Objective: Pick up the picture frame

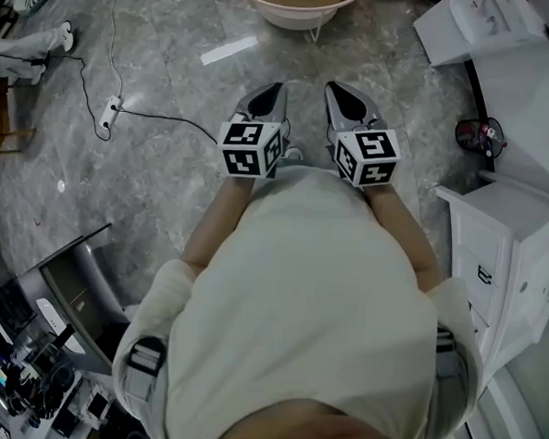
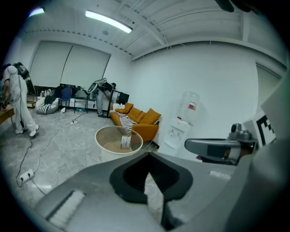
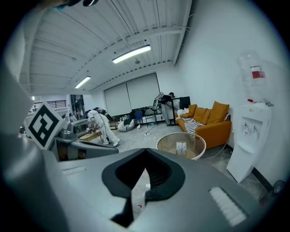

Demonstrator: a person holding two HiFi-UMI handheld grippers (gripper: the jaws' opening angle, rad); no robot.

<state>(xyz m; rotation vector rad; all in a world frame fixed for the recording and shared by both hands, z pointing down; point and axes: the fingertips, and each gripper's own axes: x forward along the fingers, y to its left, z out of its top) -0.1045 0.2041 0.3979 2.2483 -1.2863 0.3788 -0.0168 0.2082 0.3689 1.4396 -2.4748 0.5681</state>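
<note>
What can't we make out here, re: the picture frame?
- Round table, head view: cut off by the top edge, so only its near rim shows.
- Small upright item on that table, both gripper views: too small to confirm that it is the picture frame.
- Floor just ahead, left gripper view: hidden by the body of the left hand-held gripper, whose jaws are shut on nothing.

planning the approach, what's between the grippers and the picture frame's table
Head view: only bare marble floor between left gripper, right gripper and the round table bearing the picture frame.
</note>
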